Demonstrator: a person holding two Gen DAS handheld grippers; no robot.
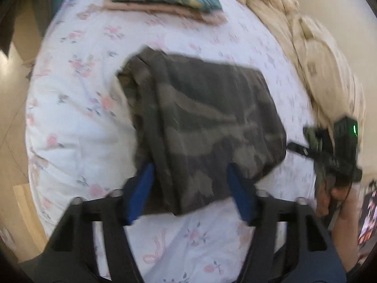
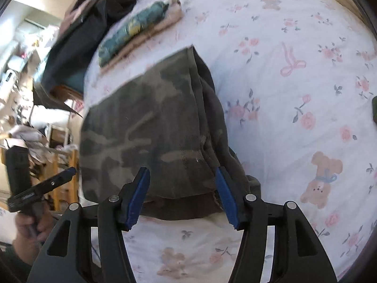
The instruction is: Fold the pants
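Folded pants lie on the bed; left gripper and right gripper both gape apart.

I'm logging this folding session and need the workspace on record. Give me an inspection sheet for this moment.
Surface: floral bedsheet, wrinkled, covering the bed.
Job's things: camouflage pants, folded into a compact bundle on the sheet.
Clutter: folded clothes stack, teal on beige, beyond the pants; beige comforter bunched along one edge; dark garments heaped past the bed.
Grippers: left gripper open, straddling the pants' near edge; right gripper open, likewise at the pants' edge.
Cables: nothing seen.
Surroundings: cluttered wooden furniture beside the bed.
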